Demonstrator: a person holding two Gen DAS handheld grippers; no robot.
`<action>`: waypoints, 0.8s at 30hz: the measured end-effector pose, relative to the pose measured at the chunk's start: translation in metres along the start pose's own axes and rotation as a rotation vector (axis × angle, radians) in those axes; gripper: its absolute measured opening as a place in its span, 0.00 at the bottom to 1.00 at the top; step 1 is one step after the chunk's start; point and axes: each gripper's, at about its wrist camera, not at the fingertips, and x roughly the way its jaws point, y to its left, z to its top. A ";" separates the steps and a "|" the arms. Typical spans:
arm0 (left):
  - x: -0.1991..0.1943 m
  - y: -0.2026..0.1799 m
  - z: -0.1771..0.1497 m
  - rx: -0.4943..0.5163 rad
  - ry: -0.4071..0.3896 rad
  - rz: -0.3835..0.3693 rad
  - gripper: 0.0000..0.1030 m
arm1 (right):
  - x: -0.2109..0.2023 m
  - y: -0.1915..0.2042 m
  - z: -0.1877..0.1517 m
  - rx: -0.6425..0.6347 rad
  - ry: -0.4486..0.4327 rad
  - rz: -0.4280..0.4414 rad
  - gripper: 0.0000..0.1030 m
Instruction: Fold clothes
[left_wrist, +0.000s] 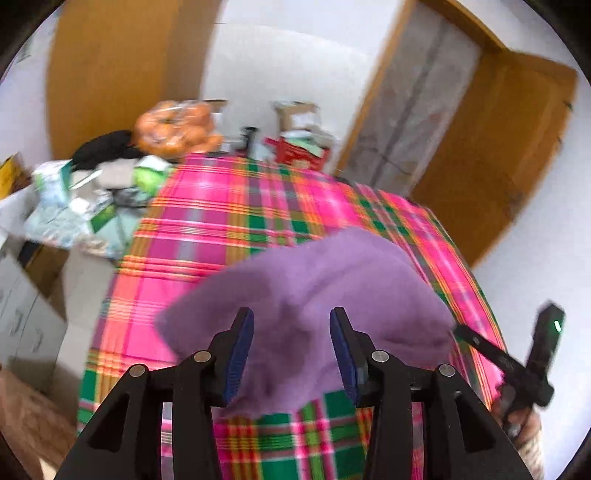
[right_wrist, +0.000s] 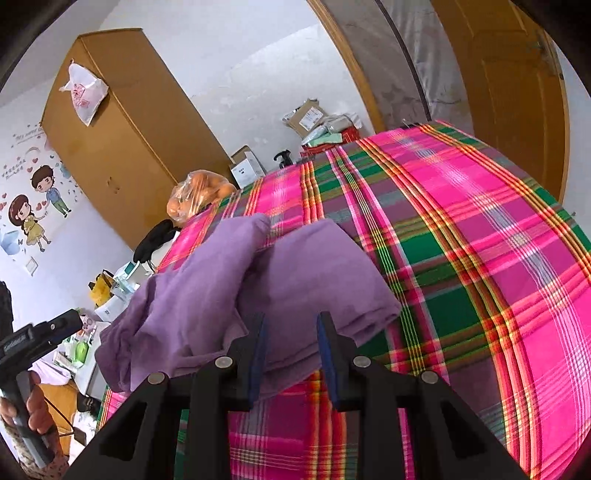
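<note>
- Two grippers, both pitched down over the purple garment (right_wrist: 258, 295), which lies folded in a bundle on the plaid cloth (right_wrist: 480, 258).
- Left gripper (left_wrist: 291, 354): jaws wide apart, nothing pinched; garment lies beyond and under the blue pads (left_wrist: 240, 354), with no contact visible.
- Right gripper (right_wrist: 291, 358): jaws at a narrower gap, empty; garment edge sits just past the tips.
- Left wrist view: right gripper body at 4 o'clock.
- Right wrist view: left hand (right_wrist: 37, 410) on its handle, 8 o'clock.
- Bag of oranges (right_wrist: 199, 192) at 11 o'clock.
</note>
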 end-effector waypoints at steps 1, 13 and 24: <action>0.005 -0.008 -0.002 0.025 0.015 -0.015 0.43 | 0.002 -0.002 0.000 0.006 0.005 0.001 0.27; 0.081 -0.075 -0.037 0.180 0.226 -0.091 0.43 | 0.011 -0.037 0.009 0.054 -0.020 -0.122 0.46; 0.098 -0.106 -0.054 0.380 0.165 0.024 0.43 | 0.054 -0.032 0.017 -0.004 0.036 -0.093 0.28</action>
